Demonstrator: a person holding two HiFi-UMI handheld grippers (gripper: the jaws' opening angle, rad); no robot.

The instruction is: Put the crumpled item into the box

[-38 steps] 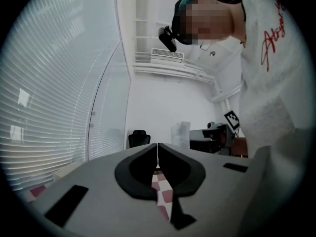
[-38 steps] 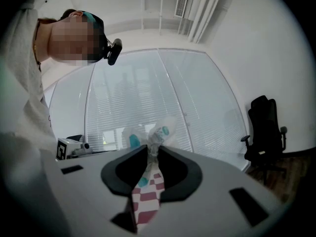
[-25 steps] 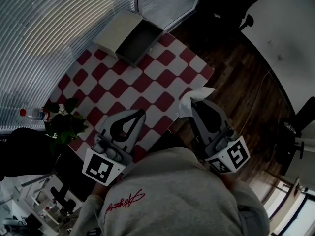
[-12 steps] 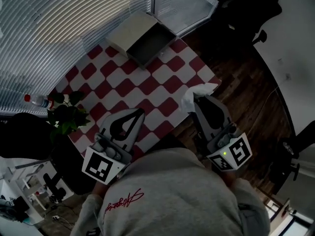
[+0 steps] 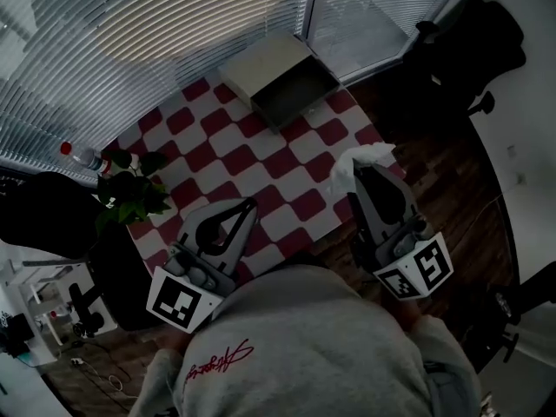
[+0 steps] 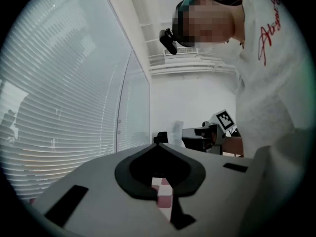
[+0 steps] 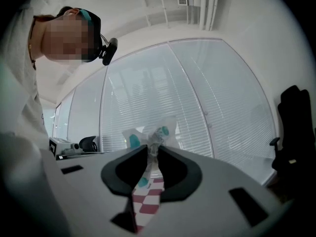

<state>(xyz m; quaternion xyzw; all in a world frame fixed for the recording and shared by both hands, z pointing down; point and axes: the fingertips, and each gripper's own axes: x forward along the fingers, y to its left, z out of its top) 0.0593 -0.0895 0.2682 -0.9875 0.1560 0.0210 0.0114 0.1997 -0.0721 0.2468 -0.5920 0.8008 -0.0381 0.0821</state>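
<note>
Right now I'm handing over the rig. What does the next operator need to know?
Left gripper: fingers shut, empty, over the table's near side.
Right gripper: shut on the crumpled item, near the table's right edge, short of the box.
Box: open, at the table's far edge.
Done: item picked up.
Left: carry it over the box and release it inside.

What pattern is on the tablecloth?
The tablecloth has red and white checks, clearest in the head view.

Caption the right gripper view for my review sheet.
Right gripper, jaws shut on a crumpled wrapper, white with teal spots, against window blinds.
</note>
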